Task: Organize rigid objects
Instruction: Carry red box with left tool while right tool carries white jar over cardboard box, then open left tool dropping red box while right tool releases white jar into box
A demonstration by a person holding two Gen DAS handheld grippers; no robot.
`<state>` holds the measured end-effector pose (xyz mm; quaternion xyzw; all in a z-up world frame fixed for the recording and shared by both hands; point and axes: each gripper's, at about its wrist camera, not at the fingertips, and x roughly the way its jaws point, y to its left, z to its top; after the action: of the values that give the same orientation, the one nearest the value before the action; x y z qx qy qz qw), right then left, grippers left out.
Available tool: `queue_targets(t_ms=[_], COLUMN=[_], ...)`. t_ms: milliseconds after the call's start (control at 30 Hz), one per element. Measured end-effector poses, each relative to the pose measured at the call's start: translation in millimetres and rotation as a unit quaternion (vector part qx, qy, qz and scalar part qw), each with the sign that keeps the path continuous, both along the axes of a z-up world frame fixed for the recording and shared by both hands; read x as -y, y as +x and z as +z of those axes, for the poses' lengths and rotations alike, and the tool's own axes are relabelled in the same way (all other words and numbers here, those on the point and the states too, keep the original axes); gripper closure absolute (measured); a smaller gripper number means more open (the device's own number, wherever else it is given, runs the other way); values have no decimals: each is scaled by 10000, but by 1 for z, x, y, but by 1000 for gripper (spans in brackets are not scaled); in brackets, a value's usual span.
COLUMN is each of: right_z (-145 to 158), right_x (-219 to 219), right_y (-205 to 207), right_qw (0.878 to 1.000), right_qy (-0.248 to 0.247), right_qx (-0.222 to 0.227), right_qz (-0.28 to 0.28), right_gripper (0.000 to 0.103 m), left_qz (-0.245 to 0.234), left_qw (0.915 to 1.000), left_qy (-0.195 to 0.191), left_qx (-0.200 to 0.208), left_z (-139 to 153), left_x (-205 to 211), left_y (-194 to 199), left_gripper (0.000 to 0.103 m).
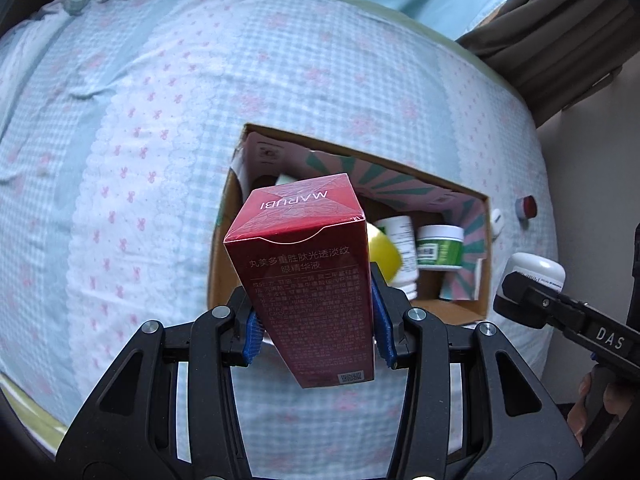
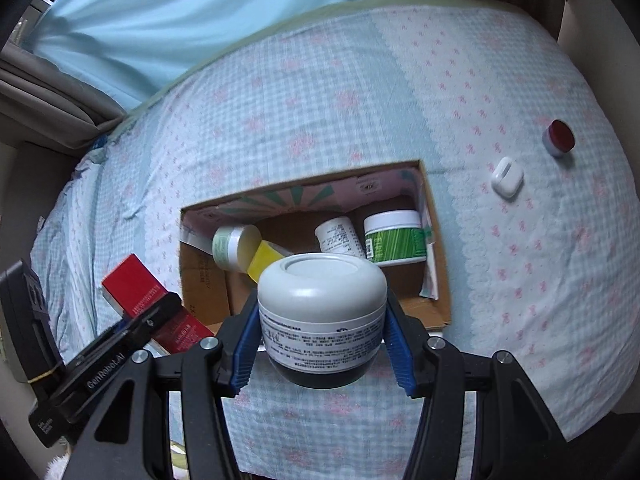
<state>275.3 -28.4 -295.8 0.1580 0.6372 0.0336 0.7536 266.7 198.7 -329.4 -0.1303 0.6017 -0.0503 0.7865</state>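
My left gripper [image 1: 316, 320] is shut on a tall red carton [image 1: 308, 280] and holds it just in front of an open cardboard box [image 1: 482, 248] on the bed. My right gripper [image 2: 322, 338] is shut on a white-lidded jar [image 2: 322, 300], held near the box's front edge [image 2: 436, 320]. Inside the box lie a green-labelled jar [image 2: 394, 240], a white bottle [image 2: 338, 236] and a yellow-and-white bottle [image 2: 244, 250]. The red carton and left gripper also show in the right wrist view [image 2: 148, 300]. The white jar shows at the right of the left wrist view [image 1: 536, 270].
A white earbud case [image 2: 507, 178] and a small red-lidded pot [image 2: 559, 138] lie on the checked bedsheet to the right of the box. Grey curtains [image 1: 560, 32] hang beyond the bed. A dark device [image 2: 28, 320] sits at the left edge.
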Motion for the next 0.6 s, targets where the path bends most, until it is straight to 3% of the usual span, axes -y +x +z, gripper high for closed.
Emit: queue_targets(t_ms=[267,600], right_z=[-69,-111], right_x=[-12,-6], right_y=[8,15], right_qw=[9992,9979], right_qy=[-38,-298], right_qx=[-397,-527], right_qz=[101,225], right_gripper=[51,51], left_qz=[-366,-1117], left_qw=[9991,9918], left_qy=[172,605], left_qx=[-148,-143], left_z=[-42,-71], left_x=[2,27], left_y=[18,33], left_gripper=[63,63])
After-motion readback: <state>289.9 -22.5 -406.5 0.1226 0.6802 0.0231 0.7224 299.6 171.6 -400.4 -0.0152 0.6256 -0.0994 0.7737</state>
